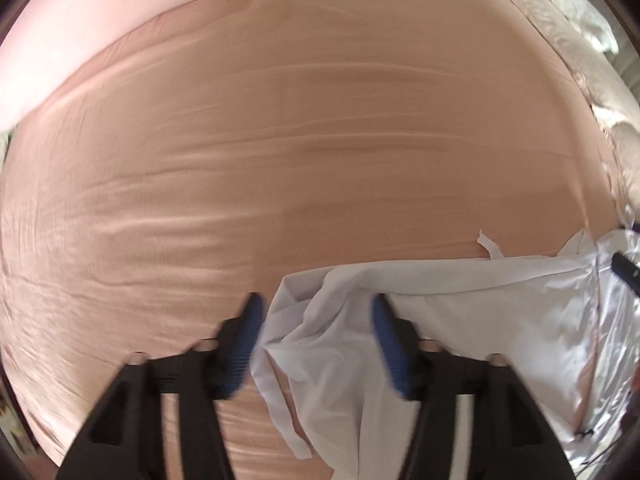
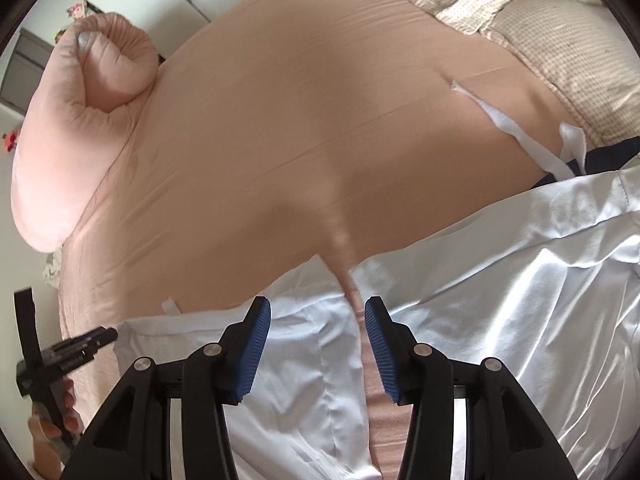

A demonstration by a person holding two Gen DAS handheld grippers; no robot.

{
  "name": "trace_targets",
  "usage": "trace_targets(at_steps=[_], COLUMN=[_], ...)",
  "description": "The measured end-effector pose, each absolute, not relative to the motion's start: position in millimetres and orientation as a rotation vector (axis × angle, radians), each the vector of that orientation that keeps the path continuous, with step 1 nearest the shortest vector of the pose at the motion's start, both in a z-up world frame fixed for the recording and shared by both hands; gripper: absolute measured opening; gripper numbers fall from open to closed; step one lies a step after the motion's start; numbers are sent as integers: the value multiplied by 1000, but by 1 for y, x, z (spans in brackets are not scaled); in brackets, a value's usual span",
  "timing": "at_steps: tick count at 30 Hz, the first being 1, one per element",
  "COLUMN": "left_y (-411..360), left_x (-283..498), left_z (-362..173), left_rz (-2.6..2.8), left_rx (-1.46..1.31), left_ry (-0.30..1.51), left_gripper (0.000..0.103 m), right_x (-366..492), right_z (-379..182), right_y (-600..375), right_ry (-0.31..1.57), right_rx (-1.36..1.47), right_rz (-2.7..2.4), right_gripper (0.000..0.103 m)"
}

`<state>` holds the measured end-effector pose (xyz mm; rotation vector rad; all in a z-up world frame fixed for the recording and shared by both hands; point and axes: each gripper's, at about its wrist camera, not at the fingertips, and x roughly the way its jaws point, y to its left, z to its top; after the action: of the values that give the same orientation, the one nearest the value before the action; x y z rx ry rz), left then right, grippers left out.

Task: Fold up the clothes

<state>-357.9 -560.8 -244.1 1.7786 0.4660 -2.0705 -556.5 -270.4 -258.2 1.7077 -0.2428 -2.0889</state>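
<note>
A bed with a peach-pink sheet carries a white satin garment spread along its near edge, 1 pink pillow at one end, and a checked beige cover beyond.

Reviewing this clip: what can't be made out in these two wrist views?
- White satin garment: type unclear; the bottom and right edges crop it in both views.
- Dark navy fabric: a sliver, hidden under the garment, right wrist view.
- Left gripper: motion-blurred, open over a bunched fold.
- Right gripper: open; fabric contact unclear.
</note>
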Motion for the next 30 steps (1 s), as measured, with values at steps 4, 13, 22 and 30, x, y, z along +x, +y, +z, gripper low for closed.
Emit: trace_targets(at_steps=[4,13,22,30], left_y=[-573,-582,-566,-557], left_x=[-339,-321,-335,-343], left_z=[-257,-298,-286,-274], left_rz=[-2022,-1913,-1973,-2033], left_rx=[1801,1768,1677,1654], left_ry=[644,909,856,788], left_gripper=[66,66,13,12], right_x=[-555,-477,-476,-484], right_z=[-269,-285,-289,-279], right_y=[-284,-177,-186,-183], right_ry=[-193,-87,56,59], right_rx=[1703,1680,1603,1505], right_rz=[-2040,-2056,-2154,-2273], right_gripper=[49,49,3,0])
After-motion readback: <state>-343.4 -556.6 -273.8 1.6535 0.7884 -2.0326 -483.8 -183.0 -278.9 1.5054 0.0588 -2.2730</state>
